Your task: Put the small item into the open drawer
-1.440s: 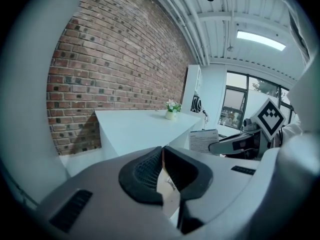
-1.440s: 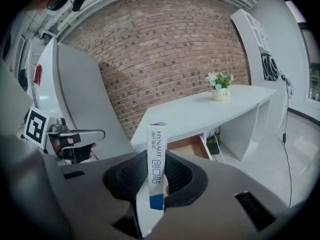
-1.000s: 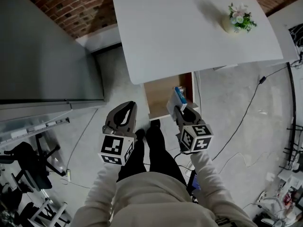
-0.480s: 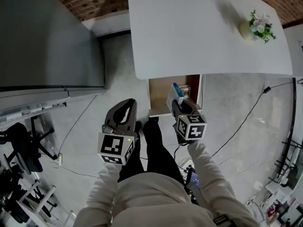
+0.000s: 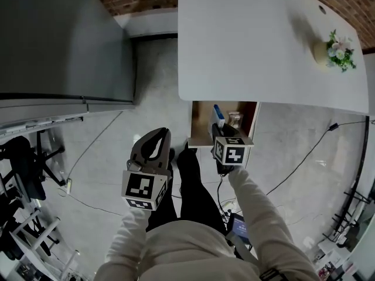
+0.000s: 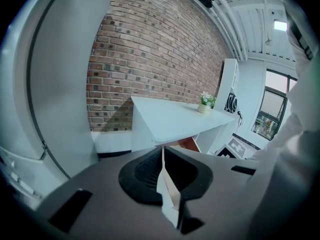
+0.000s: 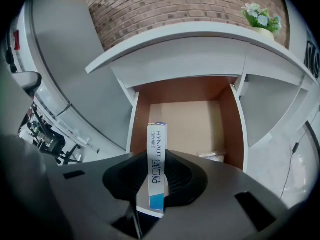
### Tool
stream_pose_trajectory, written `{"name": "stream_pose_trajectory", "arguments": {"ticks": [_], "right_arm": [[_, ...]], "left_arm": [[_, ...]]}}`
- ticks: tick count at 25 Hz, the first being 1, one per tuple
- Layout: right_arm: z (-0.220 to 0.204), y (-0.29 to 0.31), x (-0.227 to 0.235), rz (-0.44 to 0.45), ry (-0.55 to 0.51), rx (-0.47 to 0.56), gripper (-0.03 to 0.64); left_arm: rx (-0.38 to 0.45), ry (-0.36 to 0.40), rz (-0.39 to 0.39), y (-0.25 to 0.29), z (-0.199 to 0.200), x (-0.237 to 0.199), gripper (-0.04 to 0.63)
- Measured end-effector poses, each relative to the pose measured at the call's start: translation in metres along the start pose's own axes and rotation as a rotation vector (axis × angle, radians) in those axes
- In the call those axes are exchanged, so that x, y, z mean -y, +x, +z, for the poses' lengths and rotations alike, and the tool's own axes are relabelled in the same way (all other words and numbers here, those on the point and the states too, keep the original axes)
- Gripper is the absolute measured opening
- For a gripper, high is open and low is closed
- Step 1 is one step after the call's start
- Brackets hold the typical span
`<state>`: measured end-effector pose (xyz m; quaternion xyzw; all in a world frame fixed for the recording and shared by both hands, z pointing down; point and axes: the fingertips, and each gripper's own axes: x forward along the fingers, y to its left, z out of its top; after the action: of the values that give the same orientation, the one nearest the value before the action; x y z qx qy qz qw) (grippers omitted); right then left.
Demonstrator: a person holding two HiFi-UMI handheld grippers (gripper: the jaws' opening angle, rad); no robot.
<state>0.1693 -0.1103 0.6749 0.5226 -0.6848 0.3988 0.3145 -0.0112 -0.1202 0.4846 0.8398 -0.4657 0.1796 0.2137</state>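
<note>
White rectangular desk top (image 5: 258,45) up top | open brown wooden drawer (image 7: 185,119) under its edge | left gripper (image 6: 162,154) jaws pressed together, off beside it | right gripper (image 7: 156,160) clamped on a narrow white-and-blue cardboard box (image 7: 156,139), held over the drawer's front

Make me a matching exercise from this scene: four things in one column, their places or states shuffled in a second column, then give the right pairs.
Things
1. small box
2. flower pot
3. drawer
4. packet

Places or states
A. lying inside the drawer, at its right side
B. clamped in the right claw
C. standing on top of the white desk
D. pulled open below the desktop

Pairs: 1-B, 2-C, 3-D, 4-A
</note>
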Motion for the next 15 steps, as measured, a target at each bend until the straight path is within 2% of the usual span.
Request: {"name": "stream_pose_trajectory", "arguments": {"ticks": [8,15], "right_arm": [[-0.008,0.032,-0.003,0.000,-0.031,-0.055,0.109],[-0.019,0.057,0.005,-0.057,-0.036,-0.121,0.109]], "left_arm": [[-0.009,-0.018,0.027,-0.002,-0.009,-0.009,0.029],[-0.020,-0.035,0.046,-0.005,-0.018,-0.013,0.029]]}}
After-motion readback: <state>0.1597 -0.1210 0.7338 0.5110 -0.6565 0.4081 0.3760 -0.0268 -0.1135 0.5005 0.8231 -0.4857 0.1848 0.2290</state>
